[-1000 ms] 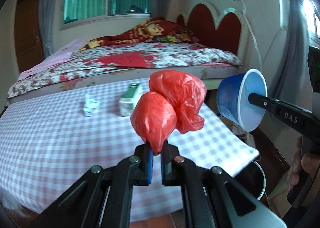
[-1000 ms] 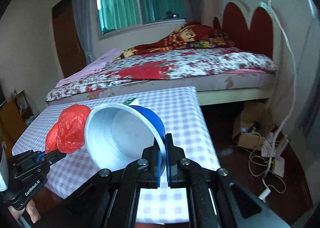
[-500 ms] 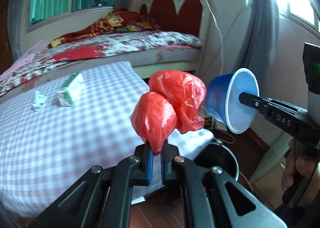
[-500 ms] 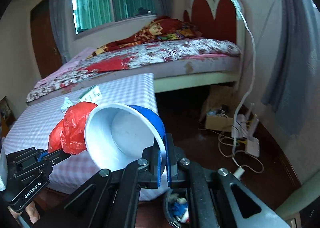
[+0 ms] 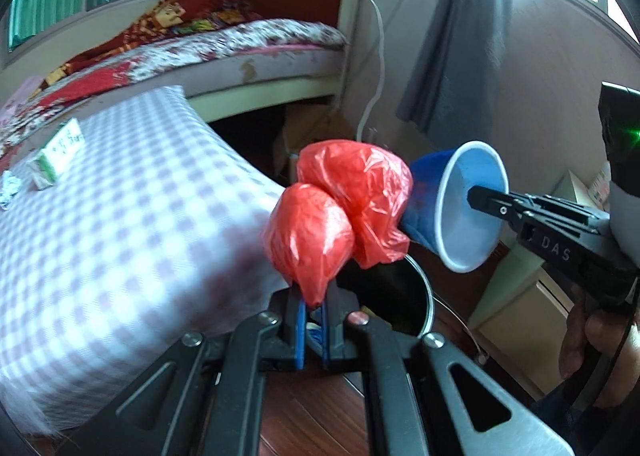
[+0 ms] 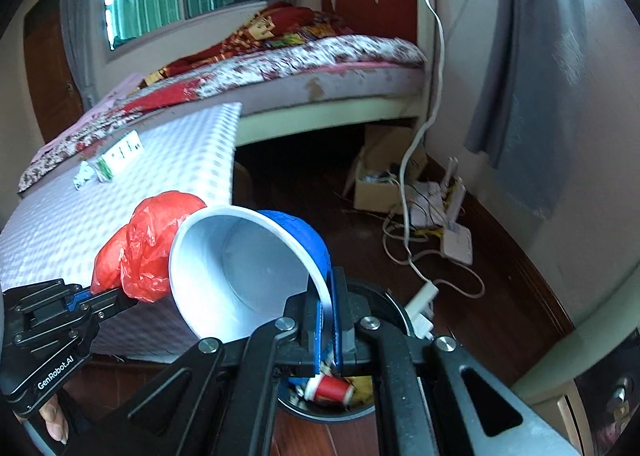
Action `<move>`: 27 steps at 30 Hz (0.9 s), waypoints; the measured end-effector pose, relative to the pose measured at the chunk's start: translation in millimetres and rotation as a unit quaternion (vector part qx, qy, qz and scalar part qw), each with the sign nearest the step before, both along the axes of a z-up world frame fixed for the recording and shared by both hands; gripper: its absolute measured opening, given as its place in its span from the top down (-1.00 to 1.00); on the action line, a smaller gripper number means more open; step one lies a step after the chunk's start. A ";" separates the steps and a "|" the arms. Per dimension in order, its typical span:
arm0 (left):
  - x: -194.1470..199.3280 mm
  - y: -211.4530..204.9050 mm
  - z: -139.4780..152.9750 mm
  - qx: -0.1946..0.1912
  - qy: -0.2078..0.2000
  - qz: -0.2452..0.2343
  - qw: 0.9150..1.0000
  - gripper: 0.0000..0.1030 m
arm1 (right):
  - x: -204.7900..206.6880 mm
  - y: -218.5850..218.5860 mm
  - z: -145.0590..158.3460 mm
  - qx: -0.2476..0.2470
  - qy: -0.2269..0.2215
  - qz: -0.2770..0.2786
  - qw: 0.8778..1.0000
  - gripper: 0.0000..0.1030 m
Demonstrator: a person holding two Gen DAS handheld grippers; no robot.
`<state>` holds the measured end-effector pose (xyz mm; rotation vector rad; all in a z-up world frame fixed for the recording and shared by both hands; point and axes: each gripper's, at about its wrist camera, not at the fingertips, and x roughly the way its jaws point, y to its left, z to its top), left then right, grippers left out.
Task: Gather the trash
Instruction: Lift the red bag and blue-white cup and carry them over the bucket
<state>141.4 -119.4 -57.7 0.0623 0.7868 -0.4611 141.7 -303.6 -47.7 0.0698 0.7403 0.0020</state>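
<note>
Left tool [image 5: 313,306] is clamped on the red plastic bag [image 5: 340,207]; right tool [image 6: 328,320] pinches the blue cup's [image 6: 248,268] rim, bin [image 6: 360,396] at frame bottom.

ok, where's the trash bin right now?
On the wood floor past the table's corner: the trash bin sits under the right gripper and blue cup, right of the red bag.

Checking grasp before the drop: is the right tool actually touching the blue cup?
Touching. In the right wrist view the right tool is shut on the blue cup, its rim pinched between the two pads, over the trash bin.
</note>
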 end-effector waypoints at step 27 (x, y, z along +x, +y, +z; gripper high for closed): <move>26.2 -56.7 -114.4 0.015 0.141 -0.004 0.990 0.88 | 27.8 -60.7 -135.2 0.034 0.147 -0.038 0.988 0.92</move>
